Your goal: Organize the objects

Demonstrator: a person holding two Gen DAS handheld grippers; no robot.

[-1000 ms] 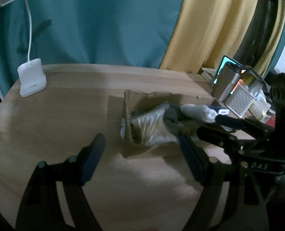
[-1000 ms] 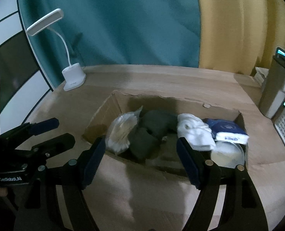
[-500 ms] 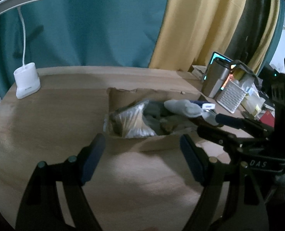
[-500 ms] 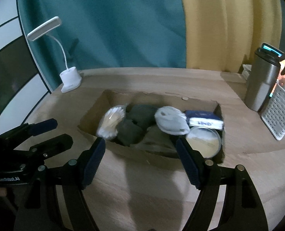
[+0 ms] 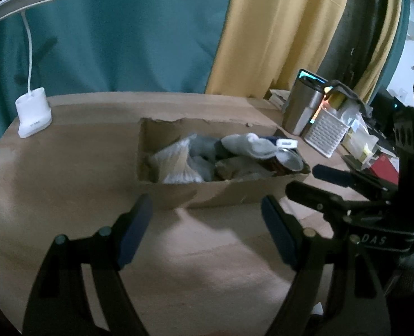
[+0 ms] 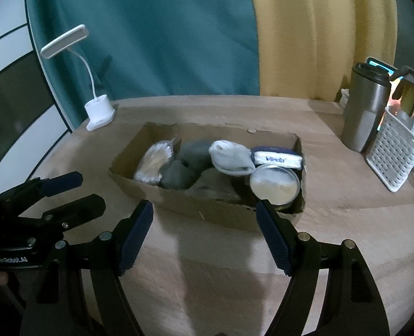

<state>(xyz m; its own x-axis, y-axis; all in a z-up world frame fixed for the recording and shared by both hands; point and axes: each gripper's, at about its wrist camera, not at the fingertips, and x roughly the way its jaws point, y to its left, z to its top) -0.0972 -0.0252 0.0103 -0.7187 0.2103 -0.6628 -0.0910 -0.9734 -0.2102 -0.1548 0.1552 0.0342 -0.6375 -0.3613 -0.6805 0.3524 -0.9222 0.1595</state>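
So compared with a second ago, both views have pulled back from the cardboard box [image 6: 207, 210]: it used to fill the lower middle of each frame with the fingers overlapping its near wall, and now it sits further off with a strip of bare wooden table [image 6: 220, 266] between it and the fingertips. Nothing inside looks disturbed. The clear bag of pale sticks [image 6: 153, 165] is at the left end, the grey bundles [image 6: 188, 162] are in the middle, the white sock [image 6: 230, 158] lies over them, and the blue tissue pack [image 6: 276, 158] and round tin [image 6: 274, 186] are at the right end. My read is that both hands are backing away with everything already in the box, so the sorting is either done or between steps, hard to say which. The left gripper [image 5: 207, 224] has its jaws spread wide with only tabletop between them, gripping nothing and touching nothing. Same story for the right gripper [image 6: 204, 224]: jaws wide apart, empty, hovering short of the box's near wall. Each one shows up in the other's view too, off to the side and clear of the box. The white desk lamp [image 6: 99, 113], steel tumbler [image 6: 365, 112] and white grater thing [image 6: 394, 151] just sit around the edges, untouched.
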